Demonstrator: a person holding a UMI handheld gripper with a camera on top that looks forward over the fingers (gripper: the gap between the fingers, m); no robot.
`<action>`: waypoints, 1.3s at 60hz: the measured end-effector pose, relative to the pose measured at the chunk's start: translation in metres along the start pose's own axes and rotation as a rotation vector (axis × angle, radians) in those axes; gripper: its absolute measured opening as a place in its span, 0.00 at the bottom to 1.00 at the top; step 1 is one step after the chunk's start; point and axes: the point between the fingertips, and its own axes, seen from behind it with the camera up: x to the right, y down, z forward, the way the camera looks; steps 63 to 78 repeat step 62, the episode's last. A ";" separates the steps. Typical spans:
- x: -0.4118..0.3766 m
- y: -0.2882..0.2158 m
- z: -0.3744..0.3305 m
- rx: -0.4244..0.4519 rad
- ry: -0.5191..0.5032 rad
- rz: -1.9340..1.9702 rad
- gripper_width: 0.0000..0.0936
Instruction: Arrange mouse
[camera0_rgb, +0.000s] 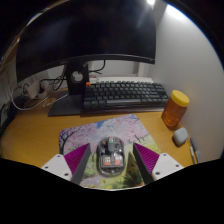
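Observation:
A see-through mouse (110, 154) with coloured parts inside lies on a flowery mouse mat (112, 132) on the wooden desk (30, 135). My gripper (112, 160) is open. The mouse stands between the fingers, with a gap at each side. The magenta pads (76, 158) flank it left and right. The mouse rests on the mat on its own.
A black keyboard (124, 95) lies beyond the mat, in front of a monitor (90, 35) on its stand. An orange bottle (175, 107) stands at the right of the keyboard. A small white object (180, 135) lies near it. Cables lie at the left.

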 end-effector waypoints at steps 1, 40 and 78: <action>0.001 0.000 -0.004 -0.003 0.006 0.000 0.92; -0.144 0.025 -0.254 -0.102 -0.103 -0.028 0.91; -0.151 0.027 -0.256 -0.101 -0.073 -0.028 0.91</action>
